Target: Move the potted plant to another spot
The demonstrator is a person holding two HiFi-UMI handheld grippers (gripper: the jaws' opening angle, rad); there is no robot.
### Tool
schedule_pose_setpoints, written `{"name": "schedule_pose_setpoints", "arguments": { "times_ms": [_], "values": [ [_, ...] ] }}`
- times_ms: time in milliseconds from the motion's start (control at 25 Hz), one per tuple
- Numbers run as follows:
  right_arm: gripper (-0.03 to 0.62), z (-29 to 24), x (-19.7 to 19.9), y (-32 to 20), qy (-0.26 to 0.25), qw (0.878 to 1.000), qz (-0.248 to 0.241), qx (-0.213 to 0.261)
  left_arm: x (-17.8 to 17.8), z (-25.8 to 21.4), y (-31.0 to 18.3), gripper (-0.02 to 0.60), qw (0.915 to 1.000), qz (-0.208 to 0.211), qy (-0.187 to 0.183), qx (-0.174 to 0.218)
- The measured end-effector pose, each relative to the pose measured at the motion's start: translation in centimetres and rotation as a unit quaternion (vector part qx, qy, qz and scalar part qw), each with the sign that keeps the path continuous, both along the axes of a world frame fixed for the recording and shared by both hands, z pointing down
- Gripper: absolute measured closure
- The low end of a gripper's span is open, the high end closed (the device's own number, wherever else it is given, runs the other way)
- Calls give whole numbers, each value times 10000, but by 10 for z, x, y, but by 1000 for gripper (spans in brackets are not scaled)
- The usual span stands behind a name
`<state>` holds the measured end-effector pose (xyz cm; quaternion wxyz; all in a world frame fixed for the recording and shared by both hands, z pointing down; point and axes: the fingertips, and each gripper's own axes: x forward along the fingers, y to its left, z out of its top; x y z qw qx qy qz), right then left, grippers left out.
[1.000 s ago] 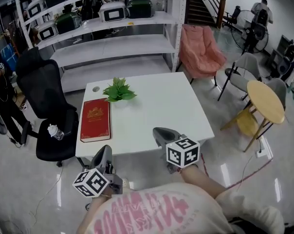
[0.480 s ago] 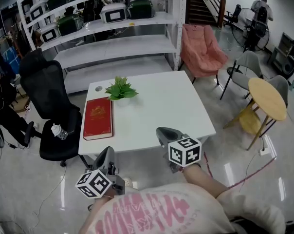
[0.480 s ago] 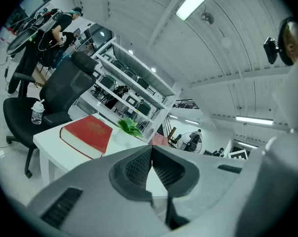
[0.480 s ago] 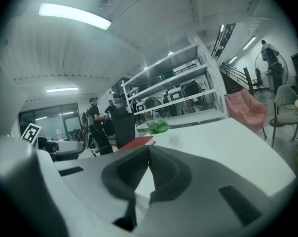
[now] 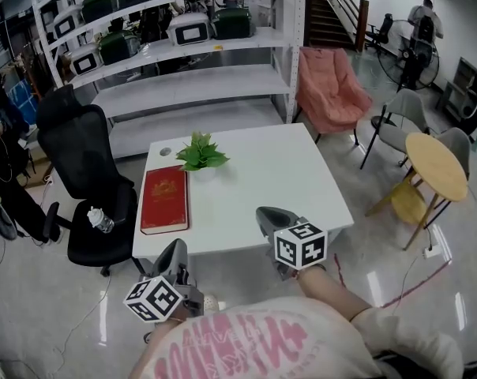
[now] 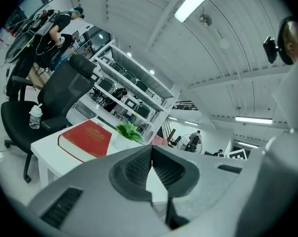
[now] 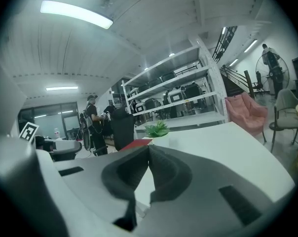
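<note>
The potted plant (image 5: 200, 152), green leaves in a small white pot, stands near the far left of the white table (image 5: 262, 180). It also shows far ahead as the potted plant (image 6: 129, 131) in the left gripper view and the potted plant (image 7: 158, 129) in the right gripper view. My left gripper (image 5: 176, 249) hangs off the table's near left corner, shut and empty. My right gripper (image 5: 264, 214) hovers over the near edge, shut with nothing in it. In their own views the left gripper (image 6: 151, 149) and right gripper (image 7: 149, 149) show pads pressed together.
A red book (image 5: 165, 199) lies on the table's left side, just in front of the plant. A black office chair (image 5: 84, 188) with a water bottle (image 5: 100, 220) stands left of the table. White shelving (image 5: 183, 46), a pink armchair (image 5: 329, 85) and a round wooden table (image 5: 436, 164) surround it.
Only the head view has shifted a little, so the table sits slightly lower and further right in the picture. Plant, book and both grippers keep their places.
</note>
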<state>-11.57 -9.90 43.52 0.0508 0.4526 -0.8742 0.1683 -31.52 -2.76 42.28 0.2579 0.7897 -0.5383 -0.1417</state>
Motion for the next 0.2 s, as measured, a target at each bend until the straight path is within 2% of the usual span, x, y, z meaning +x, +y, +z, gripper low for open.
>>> {"name": "schedule_pose_setpoints", "arguments": {
  "times_ms": [200],
  "values": [
    [586,10,1,1,62,10000,-25,-68,2,6,0,577,10000,-12,-3,-31]
  ]
}}
